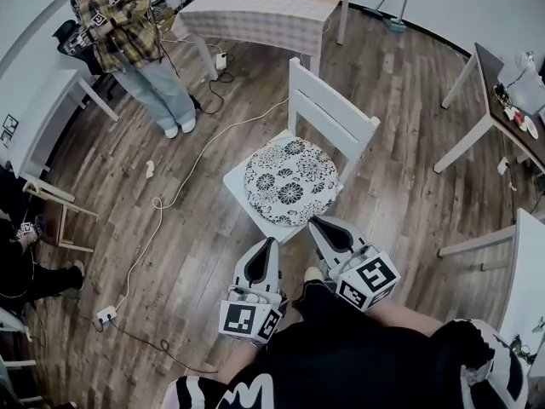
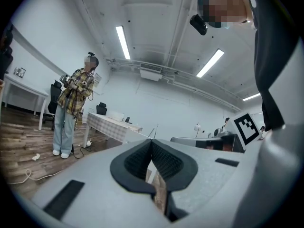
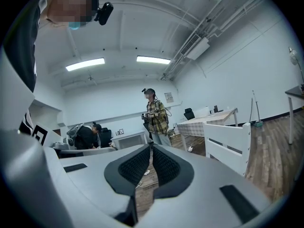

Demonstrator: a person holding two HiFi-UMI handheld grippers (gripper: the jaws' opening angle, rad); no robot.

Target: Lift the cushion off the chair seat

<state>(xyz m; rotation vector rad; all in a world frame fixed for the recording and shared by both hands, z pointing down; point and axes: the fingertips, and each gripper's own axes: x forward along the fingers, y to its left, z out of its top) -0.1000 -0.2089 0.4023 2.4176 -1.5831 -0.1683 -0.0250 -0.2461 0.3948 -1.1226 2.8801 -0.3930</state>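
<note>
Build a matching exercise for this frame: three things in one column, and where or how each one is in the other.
1. cushion
2. left gripper
3. person in plaid shirt

A. stands beside the cloth-covered table
B. lies on the seat of the white chair
C. jaws together, nothing held

Pairs: 1-B; 2-C; 3-A

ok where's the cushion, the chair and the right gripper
cushion [image 1: 290, 181], head view, middle of its patterned top
chair [image 1: 334, 100], head view, on the backrest
right gripper [image 1: 316, 222], head view, tips of its shut fingers
</note>
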